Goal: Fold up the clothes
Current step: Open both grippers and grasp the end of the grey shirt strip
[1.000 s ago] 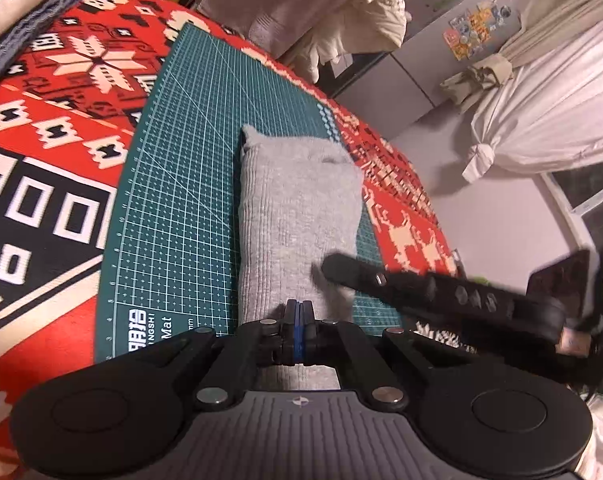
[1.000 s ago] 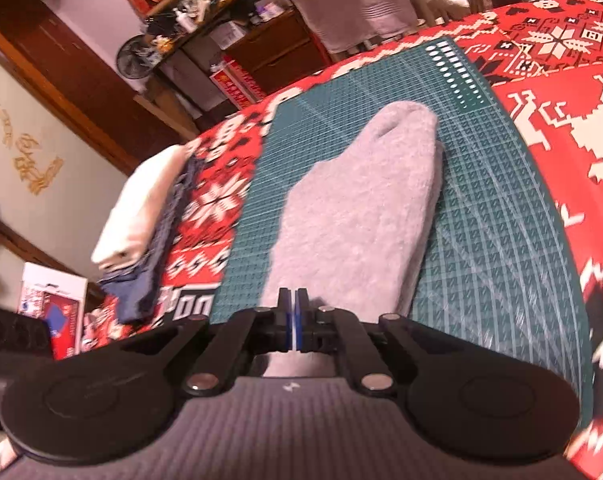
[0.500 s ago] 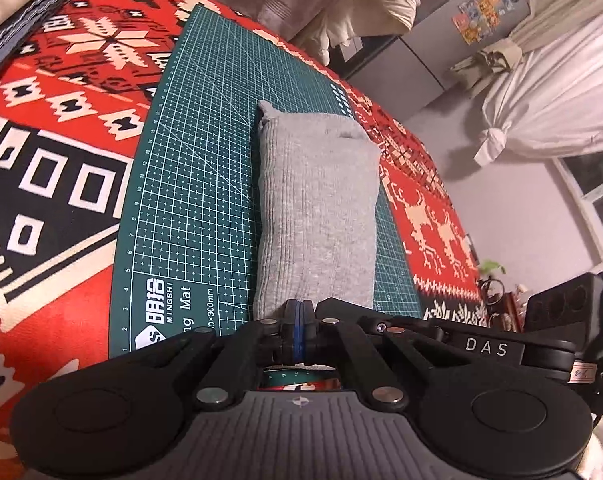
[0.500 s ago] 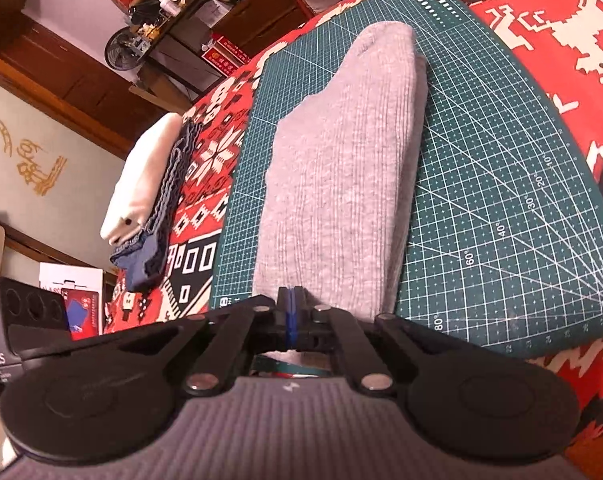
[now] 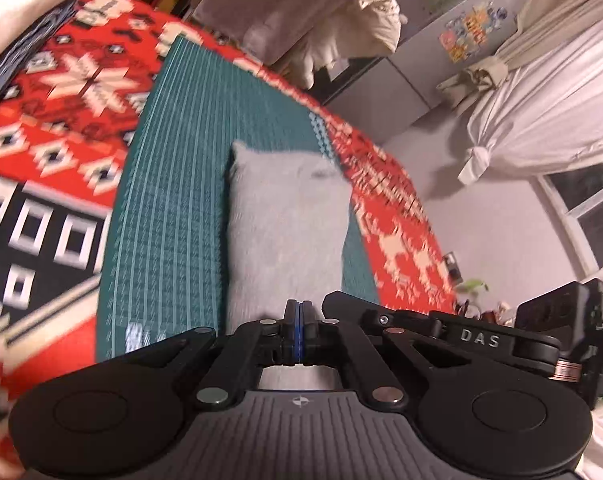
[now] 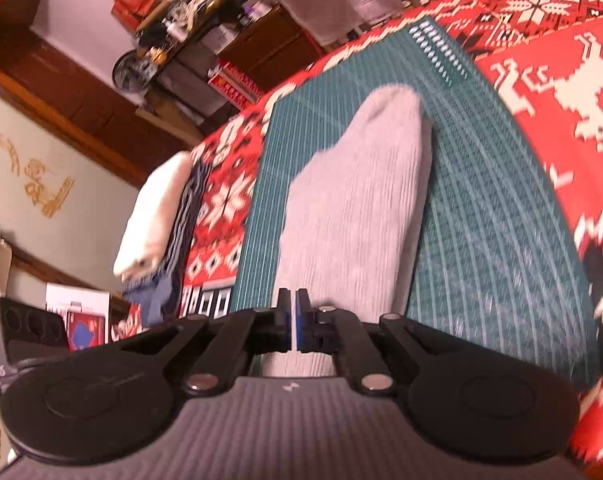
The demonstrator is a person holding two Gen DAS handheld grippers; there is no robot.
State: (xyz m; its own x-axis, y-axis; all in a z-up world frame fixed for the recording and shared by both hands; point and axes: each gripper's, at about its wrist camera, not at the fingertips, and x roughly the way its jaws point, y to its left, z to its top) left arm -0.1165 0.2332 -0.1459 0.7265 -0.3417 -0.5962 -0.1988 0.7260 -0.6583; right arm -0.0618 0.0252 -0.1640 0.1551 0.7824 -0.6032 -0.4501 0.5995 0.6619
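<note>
One grey garment (image 5: 285,236) lies folded into a long narrow strip at the centre of the left wrist frame, running away from the lens on the green cutting mat (image 5: 173,208). In the right wrist frame it fills the middle, its rounded far end pointing to the upper right.

Both grippers sit at its near end. The left gripper (image 5: 299,334) is clenched, blue pads pressed flat together at lower centre; whether any cloth is pinched between them I cannot tell, since the fabric edge is hidden beneath the fingers. The right gripper (image 6: 292,326) shows its pads nearly touching with only a thin sliver between them, and again no clear sign of fabric caught inside.

Half a second ago both views were sharp and looked down on the strip more steeply; now they are blurred and the strip looks foreshortened, so both grippers are moving at the near end. My judgement is that a lengthwise fold of the near end towards the far end is starting.

Around the mat spreads the red patterned blanket (image 5: 61,92). A stack of folded clothes (image 6: 157,216), white over dark blue, sits at centre left of the right wrist frame, likely the finished pile.
</note>
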